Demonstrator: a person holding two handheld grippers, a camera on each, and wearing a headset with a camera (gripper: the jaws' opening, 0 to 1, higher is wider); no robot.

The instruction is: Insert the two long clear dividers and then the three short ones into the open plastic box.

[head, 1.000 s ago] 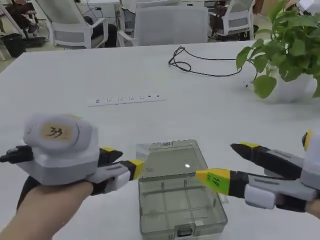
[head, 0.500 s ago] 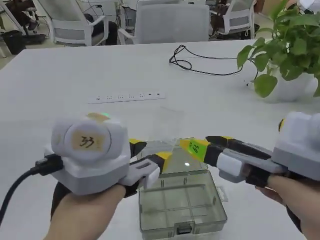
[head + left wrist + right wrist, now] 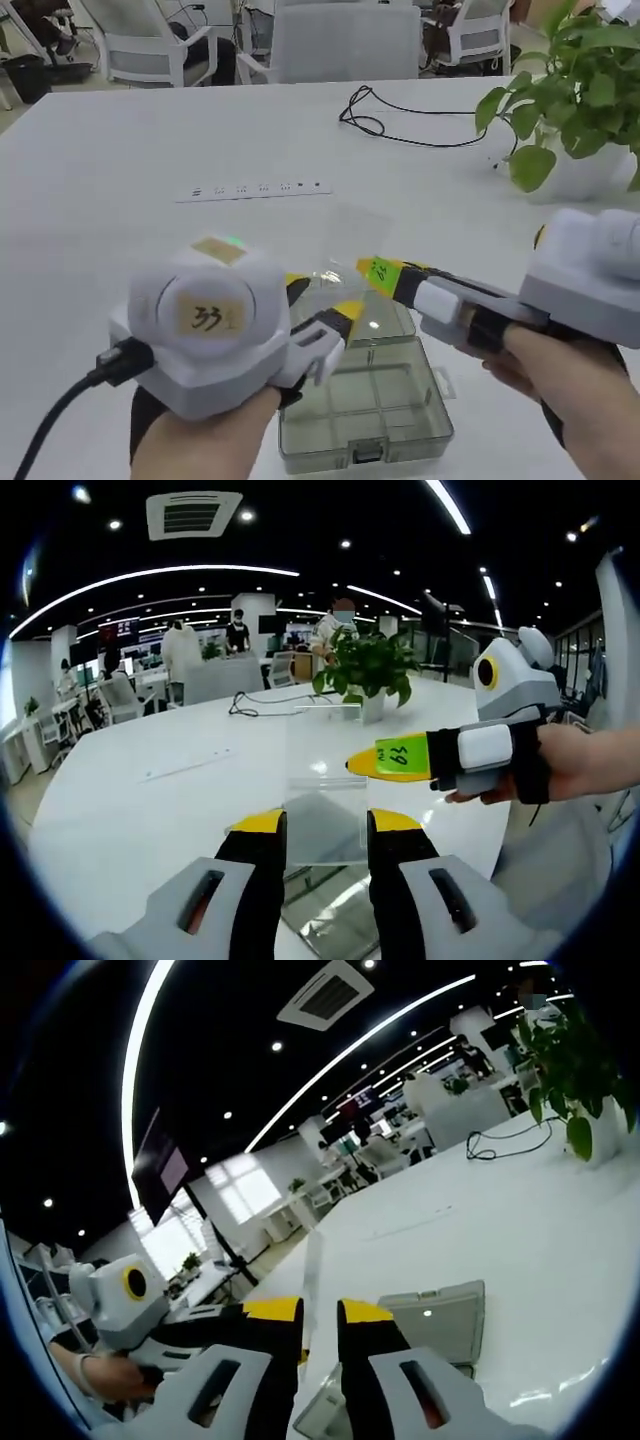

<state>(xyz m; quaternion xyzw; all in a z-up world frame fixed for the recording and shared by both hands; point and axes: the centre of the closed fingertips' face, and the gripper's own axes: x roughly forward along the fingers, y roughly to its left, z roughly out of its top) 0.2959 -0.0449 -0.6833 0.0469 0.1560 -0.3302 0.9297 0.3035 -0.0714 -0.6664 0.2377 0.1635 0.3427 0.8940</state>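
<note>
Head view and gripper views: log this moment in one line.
right gripper: shut on clear divider | left gripper: divider between jaws, grip unclear | open plastic box: beneath both grippers

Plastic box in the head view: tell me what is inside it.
Faint clear partition lines cross the plastic box; no loose item shows. The left hand-held gripper covers its rear-left corner.

A clear divider (image 3: pixel 322 770) was held upright between the yellow-tipped jaws of the left gripper (image 3: pixel 323 825), and its right edge was met by the right gripper (image 3: pixel 365 760). Beneath, the open plastic box (image 3: pixel 330 910) was glimpsed on the white desk (image 3: pixel 150 800).
</note>
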